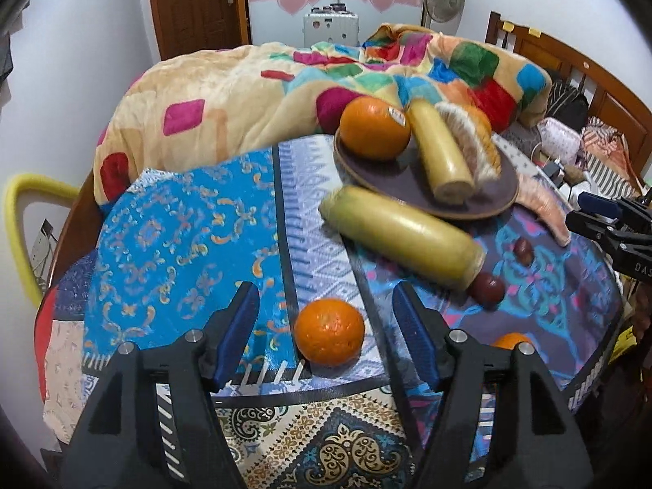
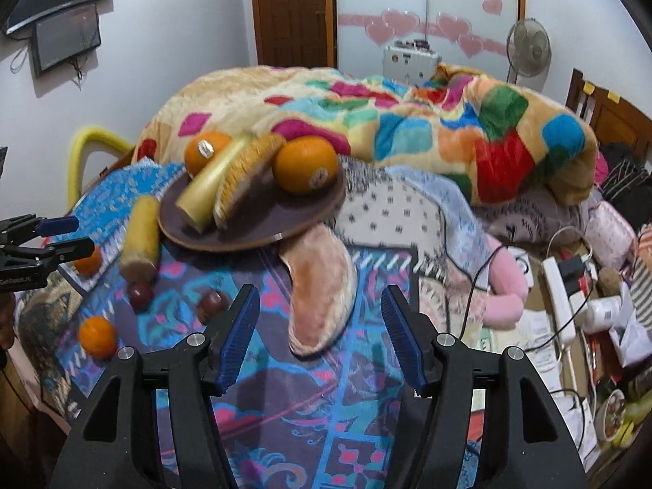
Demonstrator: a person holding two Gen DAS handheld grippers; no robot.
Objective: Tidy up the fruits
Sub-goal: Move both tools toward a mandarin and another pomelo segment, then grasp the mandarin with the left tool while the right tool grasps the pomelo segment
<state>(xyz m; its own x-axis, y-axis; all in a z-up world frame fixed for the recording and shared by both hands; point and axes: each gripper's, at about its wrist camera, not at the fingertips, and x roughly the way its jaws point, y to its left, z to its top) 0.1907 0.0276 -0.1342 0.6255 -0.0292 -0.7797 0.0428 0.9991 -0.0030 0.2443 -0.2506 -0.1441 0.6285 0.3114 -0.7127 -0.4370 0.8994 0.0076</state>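
The left tongs (image 1: 326, 338) are released at the lower centre of the left view, blue pads spread on either side of a small orange (image 1: 329, 333) lying on the patterned cloth (image 1: 183, 220) without touching it. Above, right of centre, a brown plate (image 1: 375, 171) carries a large orange (image 1: 374, 128) and a yellow roll (image 1: 442, 155); a second roll (image 1: 403, 236) lies just below the plate. The right tongs (image 2: 320, 338) are also released, grasping nothing, low in the right view near a pink plush piece (image 2: 322, 297).
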